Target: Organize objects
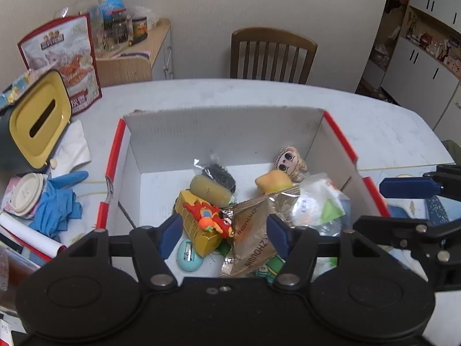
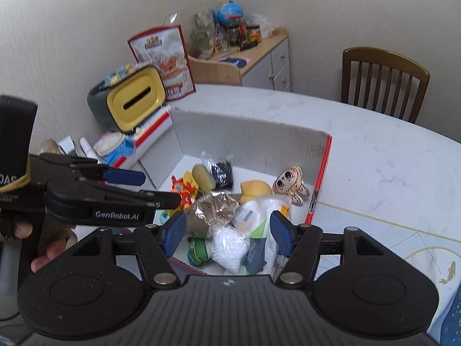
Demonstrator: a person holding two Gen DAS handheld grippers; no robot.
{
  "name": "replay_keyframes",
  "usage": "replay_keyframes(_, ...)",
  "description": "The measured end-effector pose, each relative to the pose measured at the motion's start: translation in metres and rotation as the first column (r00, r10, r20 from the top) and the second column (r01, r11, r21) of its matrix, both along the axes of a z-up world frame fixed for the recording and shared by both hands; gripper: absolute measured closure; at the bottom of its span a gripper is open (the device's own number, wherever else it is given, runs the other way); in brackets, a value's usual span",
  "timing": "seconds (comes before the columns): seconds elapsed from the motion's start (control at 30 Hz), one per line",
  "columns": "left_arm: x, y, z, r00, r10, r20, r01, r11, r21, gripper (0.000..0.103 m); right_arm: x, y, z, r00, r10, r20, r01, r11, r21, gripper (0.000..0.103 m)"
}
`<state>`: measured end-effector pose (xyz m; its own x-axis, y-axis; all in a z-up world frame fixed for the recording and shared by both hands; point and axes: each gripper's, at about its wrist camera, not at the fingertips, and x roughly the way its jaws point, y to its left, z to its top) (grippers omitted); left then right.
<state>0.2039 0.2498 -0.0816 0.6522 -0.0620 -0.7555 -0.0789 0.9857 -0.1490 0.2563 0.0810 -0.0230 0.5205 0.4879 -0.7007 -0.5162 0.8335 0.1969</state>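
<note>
both grippers, left and right, spread and empty above box; "genrobot.ai" lettering

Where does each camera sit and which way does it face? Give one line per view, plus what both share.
Left wrist: rides on the left gripper, looking forward and down into the cardboard box on the table; its open fingers show, and the right gripper enters from the right edge.
Right wrist: rides on the right gripper, looking into the box from its other side; its open fingers, the left gripper and a hand show.
Shared: the box, doll head, red toy, tissue box and chair.
</note>
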Motion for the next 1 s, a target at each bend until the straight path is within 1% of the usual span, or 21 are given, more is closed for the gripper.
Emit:
replay_keyframes(0.03, -0.003, -0.001, 0.003, 1.0, -0.002, 0.008, 0.002, 1.0, 0.002, 0.038, -0.002, -0.001, 0.002, 1.0, -0.002, 0.005, 0.002, 1.0, 0.008, 0.038)
replay_keyframes(0.13, -0.01, -0.003, 0.01, 1.0, -0.005, 0.027, 0.005, 1.0, 0.003, 0.031, -0.009, -0.004, 0.007, 1.0, -0.004, 0.021, 0.004, 1.0, 0.026, 0.033)
replay_keyframes(0.2, -0.015, -0.004, 0.014, 0.999, -0.008, 0.042, 0.008, 1.0, 0.004, 0.027, -0.013, -0.007, 0.011, 0.999, -0.005, 0.032, 0.003, 0.999, 0.042, 0.033)
replay_keyframes(0.37, -0.027, -0.009, 0.023, 0.997, -0.009, 0.071, 0.008, 1.0, 0.014, 0.019, -0.023, -0.011, 0.018, 0.998, -0.003, 0.061, -0.001, 0.998, 0.062, 0.027)
replay_keyframes(0.63, -0.042, -0.012, 0.032, 0.995, -0.005, 0.098, 0.004, 1.0, 0.013, 0.013, -0.035, -0.018, 0.027, 0.995, -0.013, 0.094, 0.005, 0.997, 0.082, 0.019)
replay_keyframes(0.8, -0.051, -0.016, 0.036, 0.994, -0.001, 0.109, -0.001, 1.0, 0.02, 0.006, -0.043, -0.022, 0.031, 0.992, -0.029, 0.121, 0.019, 0.997, 0.079, 0.018)
replay_keyframes(0.9, -0.055, -0.018, 0.038, 0.994, 0.003, 0.111, -0.007, 1.0, 0.028, 0.004, -0.046, -0.025, 0.031, 0.992, -0.037, 0.122, 0.027, 0.996, 0.087, 0.018)
replay_keyframes(0.97, -0.058, -0.018, 0.039, 0.994, 0.005, 0.114, -0.008, 1.0, 0.029, 0.003, -0.047, -0.027, 0.031, 0.992, -0.044, 0.121, 0.032, 0.995, 0.093, 0.016)
replay_keyframes(1.0, -0.06, -0.019, 0.039, 0.993, 0.005, 0.115, -0.008, 1.0, 0.028, 0.002, -0.048, -0.028, 0.031, 0.991, -0.048, 0.122, 0.036, 0.995, 0.095, 0.014)
